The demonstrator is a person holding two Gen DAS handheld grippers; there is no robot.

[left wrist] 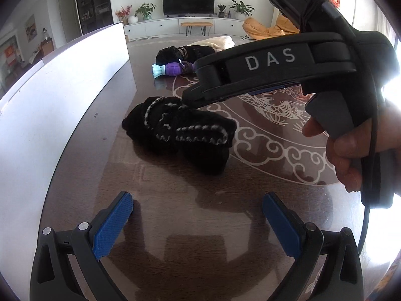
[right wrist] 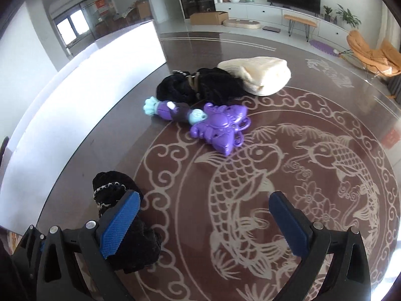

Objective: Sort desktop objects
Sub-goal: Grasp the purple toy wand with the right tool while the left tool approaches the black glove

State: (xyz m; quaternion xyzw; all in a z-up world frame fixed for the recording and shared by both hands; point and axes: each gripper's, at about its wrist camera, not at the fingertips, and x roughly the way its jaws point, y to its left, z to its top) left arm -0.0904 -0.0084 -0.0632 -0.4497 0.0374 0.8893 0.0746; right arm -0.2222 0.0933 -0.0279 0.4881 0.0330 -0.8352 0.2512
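A black knitted piece with grey-white stitching point(left wrist: 180, 130) lies on the dark table, ahead of my left gripper point(left wrist: 198, 215), which stands open with nothing between its blue pads. The right gripper's black housing point(left wrist: 270, 60), held by a hand point(left wrist: 351, 150), reaches across the top of the left wrist view, its tip just above that knit. In the right wrist view my right gripper point(right wrist: 204, 200) is open and holds nothing; the black knit point(right wrist: 112, 193) lies beside and partly under its left finger point(right wrist: 120, 223). Farther off lie a purple plastic toy point(right wrist: 220, 128) and a teal-and-purple toy point(right wrist: 165, 109).
Behind the toys lies a black fabric heap point(right wrist: 200, 85) and a folded cream cloth point(right wrist: 258, 74). A tall white panel point(right wrist: 100, 75) runs along the table's left side. The glossy table point(right wrist: 325, 175) bears a white koi pattern. A living room with TV lies beyond.
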